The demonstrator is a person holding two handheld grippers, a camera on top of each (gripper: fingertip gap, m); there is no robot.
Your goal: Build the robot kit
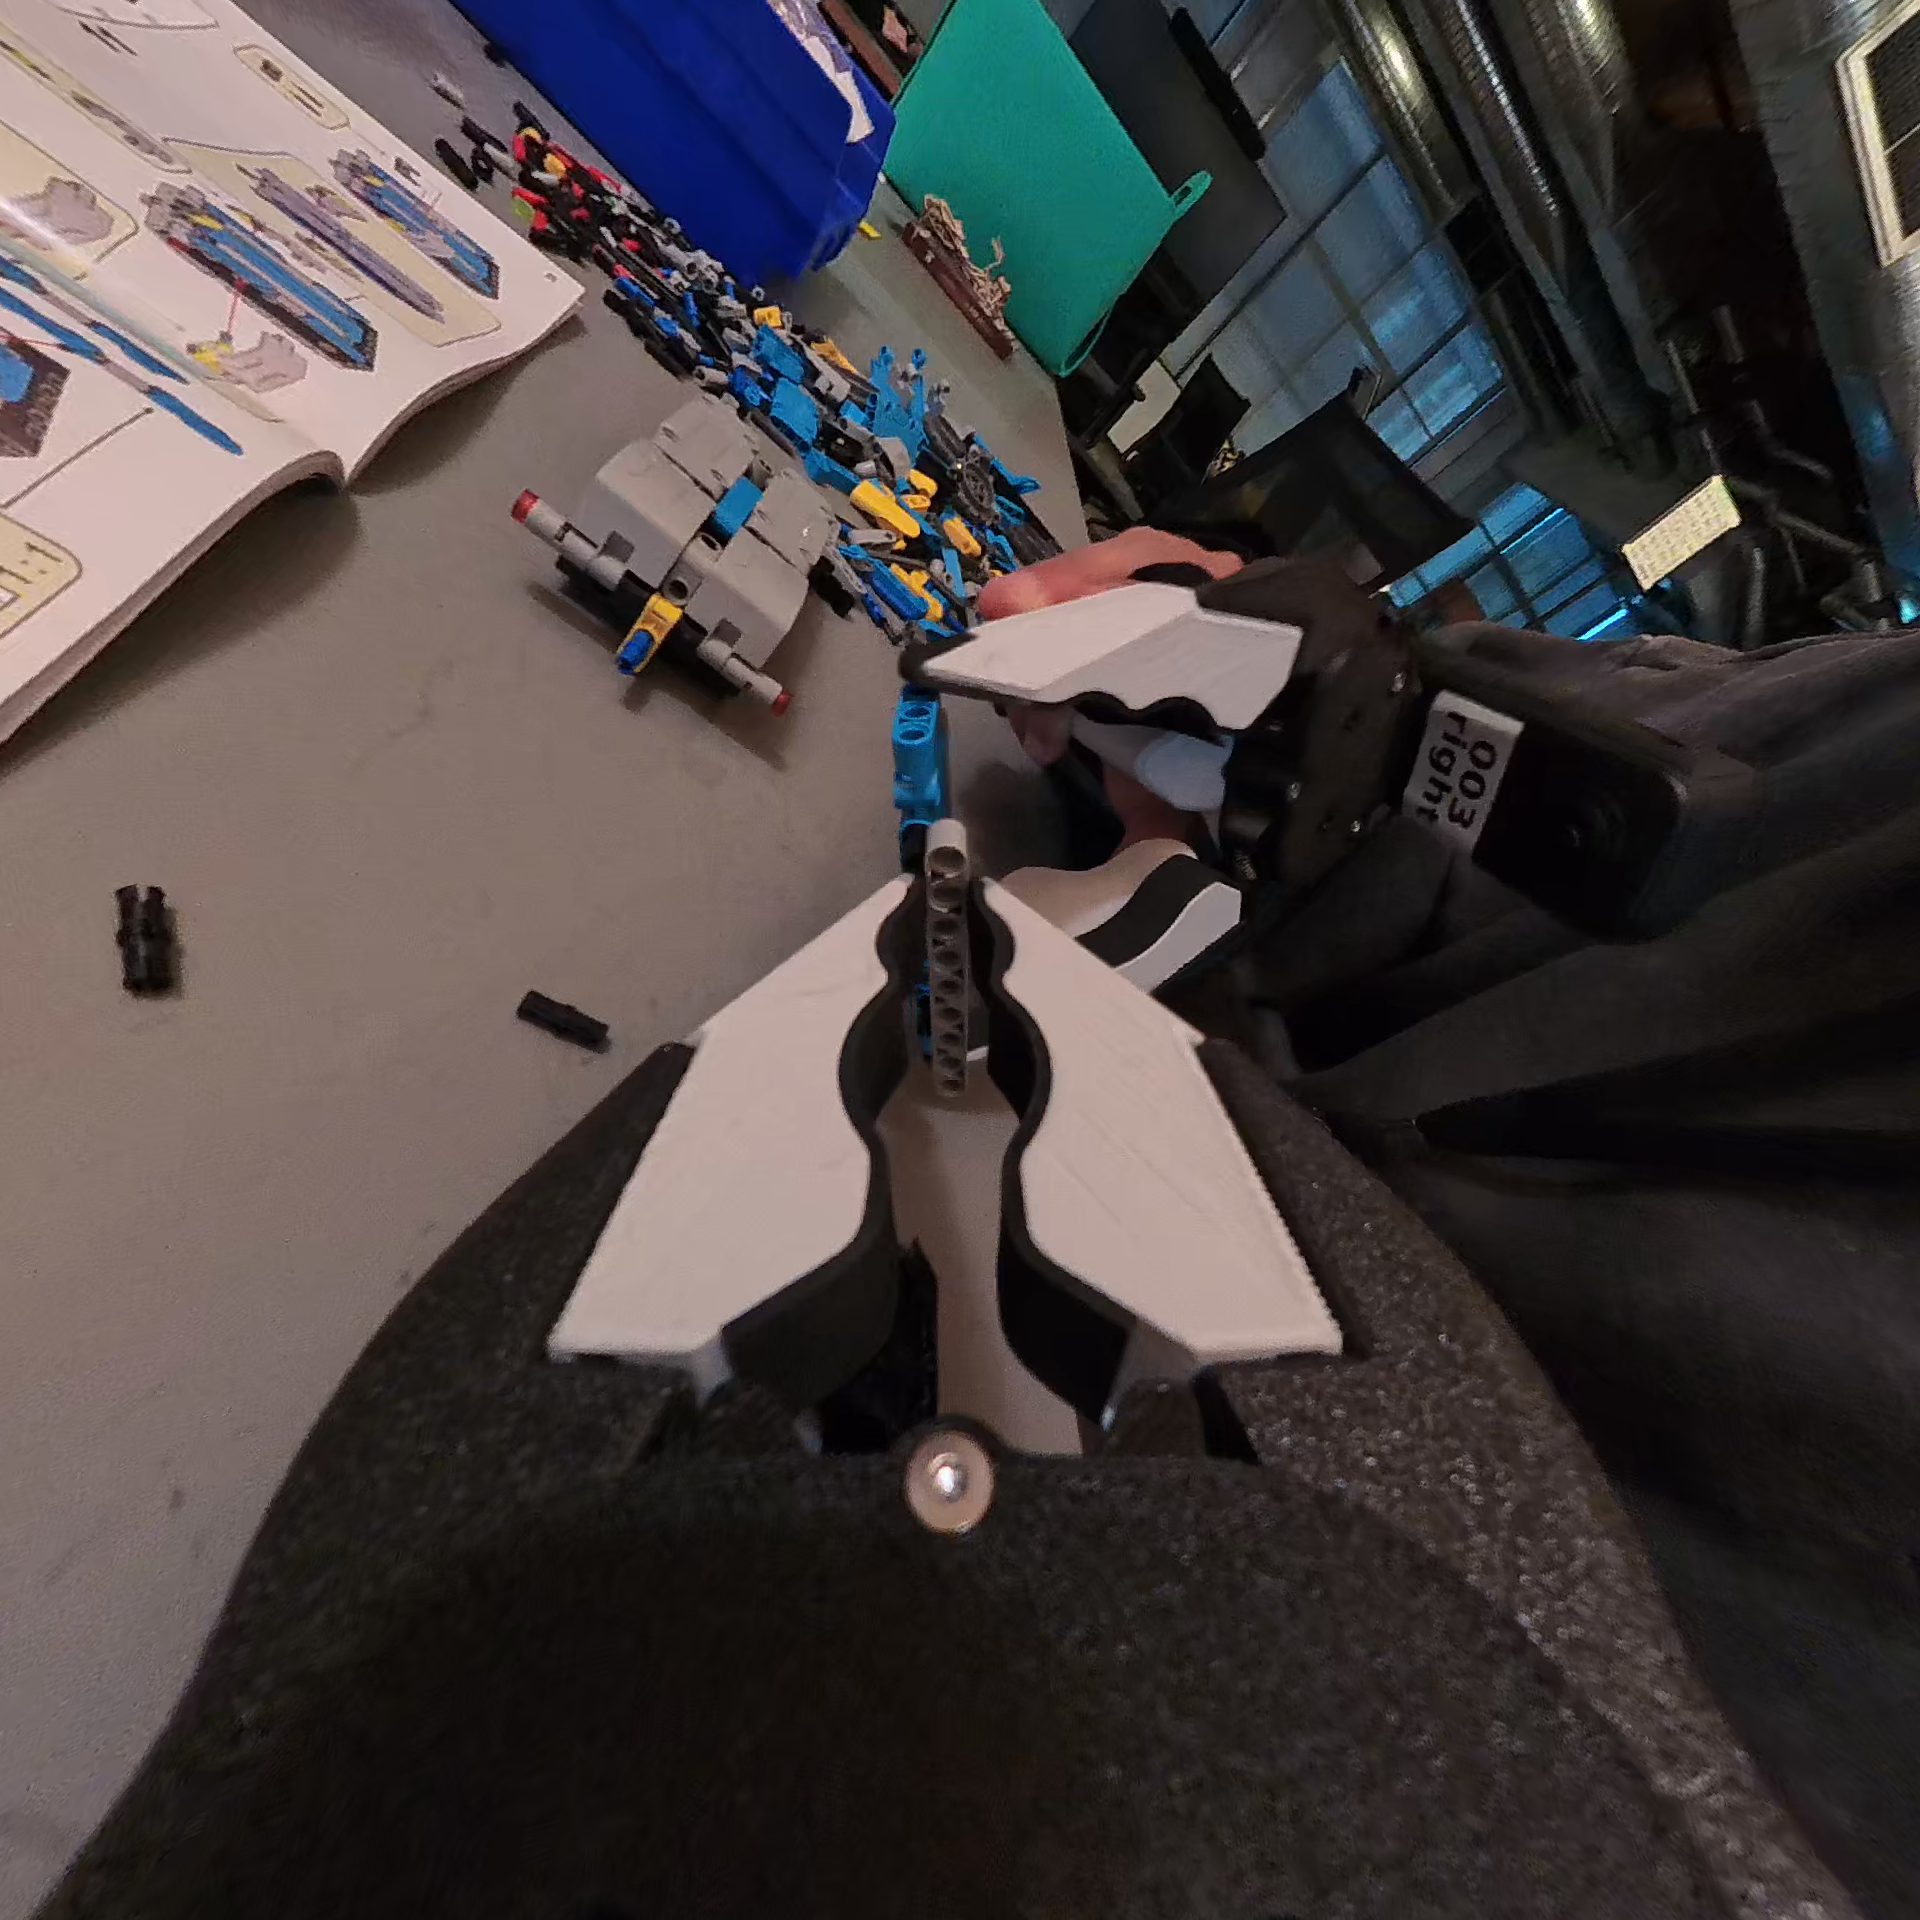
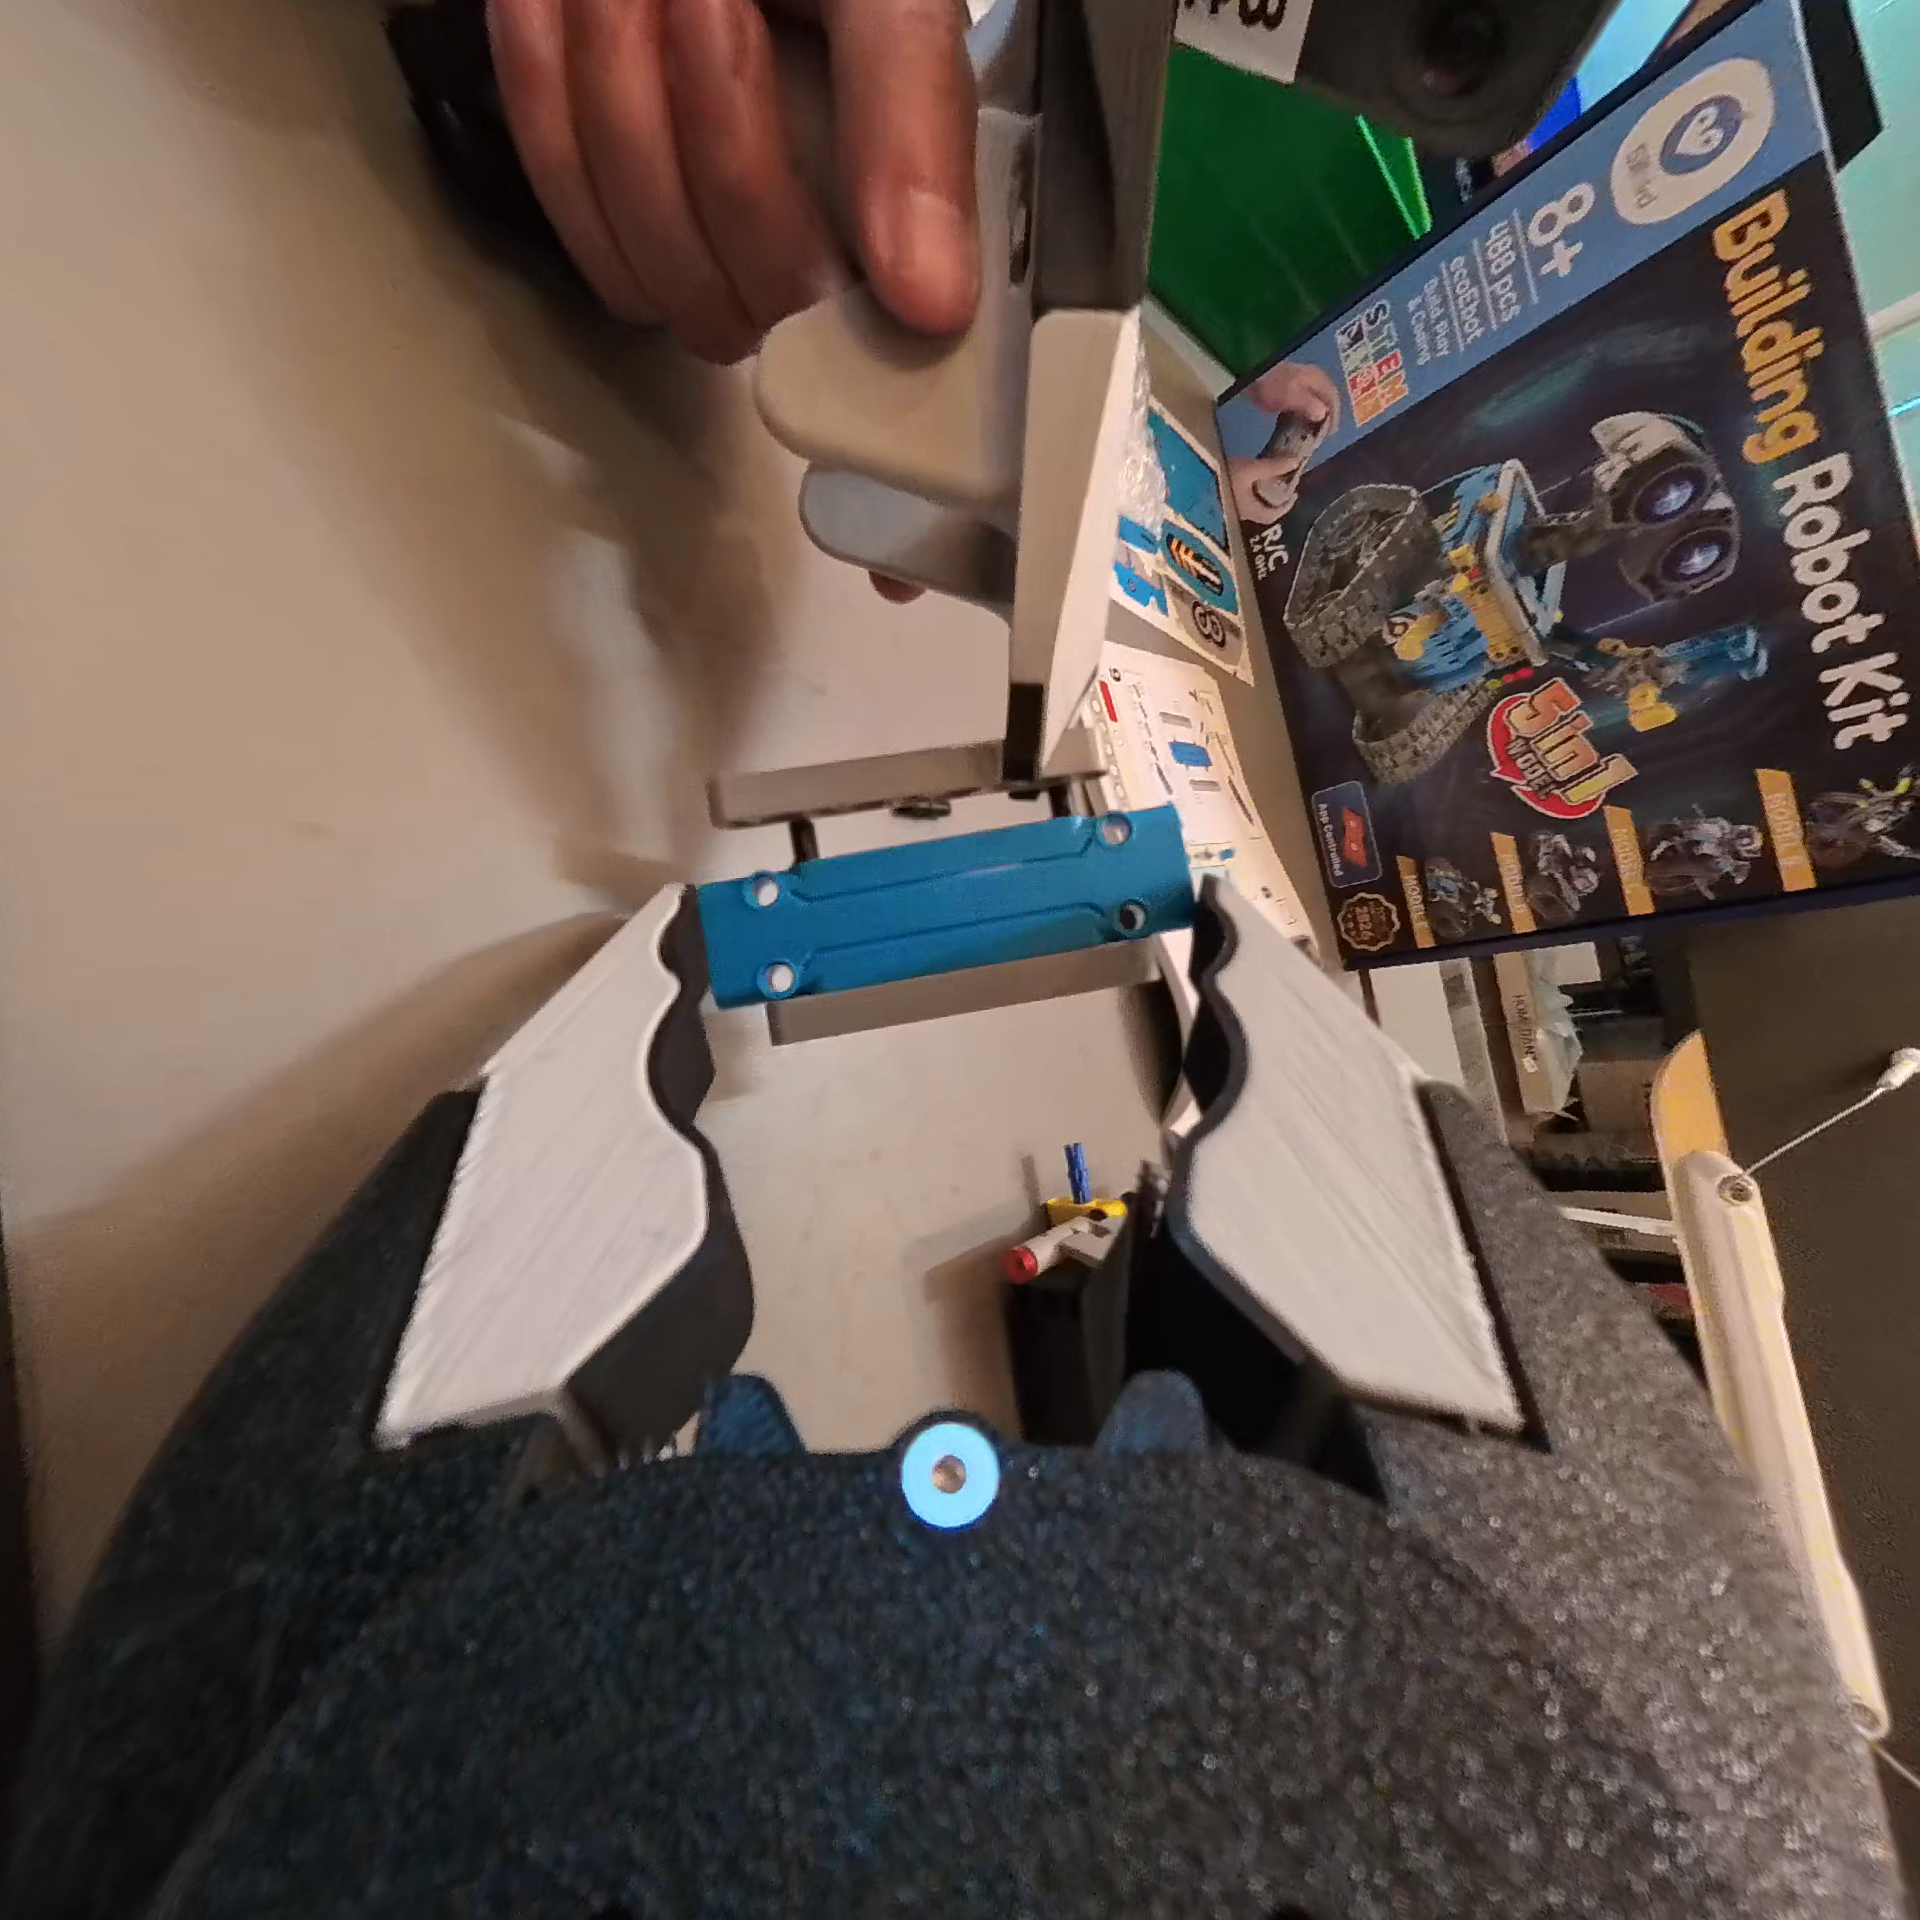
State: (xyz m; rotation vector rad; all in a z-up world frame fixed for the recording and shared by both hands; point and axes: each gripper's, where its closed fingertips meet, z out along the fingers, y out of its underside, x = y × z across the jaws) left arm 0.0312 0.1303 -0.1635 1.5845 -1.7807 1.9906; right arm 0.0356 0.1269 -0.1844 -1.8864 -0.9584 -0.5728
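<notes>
Left wrist view shows the left tool [image 1: 948, 894] closed on a thin grey beam [image 1: 948, 977], pinched edge-on between the black pads so that its row of holes faces the camera and its tip pokes past the fingertips. Just ahead of that tip hangs a blue panel [image 1: 918, 764], held by the right tool [image 1: 925, 727], which reaches in from the right; the two pieces are close, though whether they touch cannot be told. Right wrist view shows the right tool [image 2: 940, 914] gripping the blue panel [image 2: 940, 914] by its two short ends, jaws spread wide, which leaves the flat face and its corner holes exposed. Beyond it a hand [image 2: 727, 166] grips the other tool's handle. Ahead and to the left of the left tool, on the grey counter [image 1: 312, 1091], sit a part-built grey model [image 1: 696, 551], a pile of loose pieces [image 1: 831, 416], an open instruction booklet [image 1: 208, 312] and two black pins [image 1: 145, 938].
</notes>
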